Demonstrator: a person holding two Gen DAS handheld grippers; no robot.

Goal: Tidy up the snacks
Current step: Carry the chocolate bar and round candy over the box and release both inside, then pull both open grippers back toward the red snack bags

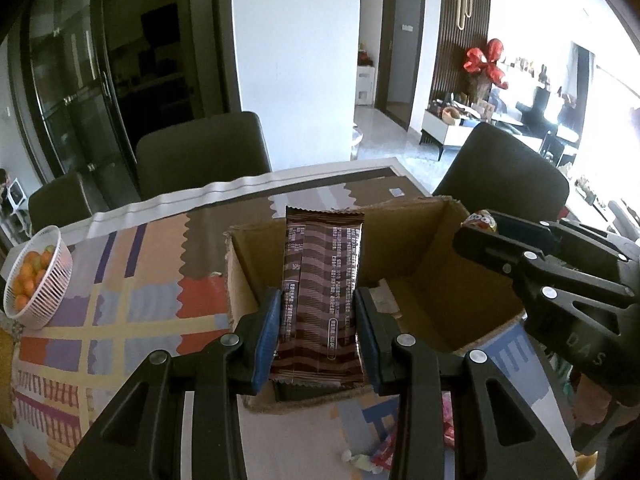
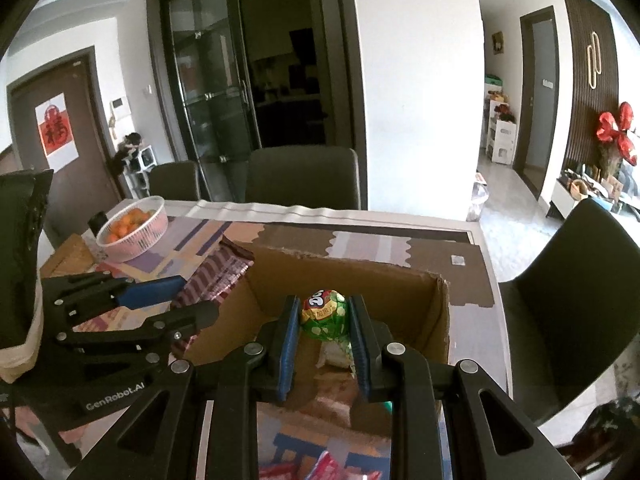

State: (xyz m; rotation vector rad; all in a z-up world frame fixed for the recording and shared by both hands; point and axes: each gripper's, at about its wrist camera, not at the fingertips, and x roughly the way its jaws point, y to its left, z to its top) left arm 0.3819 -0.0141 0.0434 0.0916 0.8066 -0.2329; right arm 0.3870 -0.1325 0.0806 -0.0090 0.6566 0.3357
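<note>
On the counter (image 1: 120, 264), both fingers pinch snacks, the brown wafer pack (image 1: 320, 300) and the foil candy ball (image 2: 325, 315), over the cardboard box (image 1: 460, 280), so lower each well inside before letting go.

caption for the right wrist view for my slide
Right tongs grip a round green foil-wrapped candy above the open brown cardboard box.

Left gripper (image 1: 316, 320): matte black frame of angular linkage arms with triangular cut-outs; round silver pivot pins at the joints.
Left gripper's pads (image 1: 267, 336): blue, ribbed, lining the inner face of each finger.
Right gripper (image 2: 325, 330): same black frame, silver pins and blue ribbed pads (image 2: 289, 344).
Markings: white "GenRobot.AI" lettering on the left gripper's side; embossed "DAS" on the right gripper's body.
</note>
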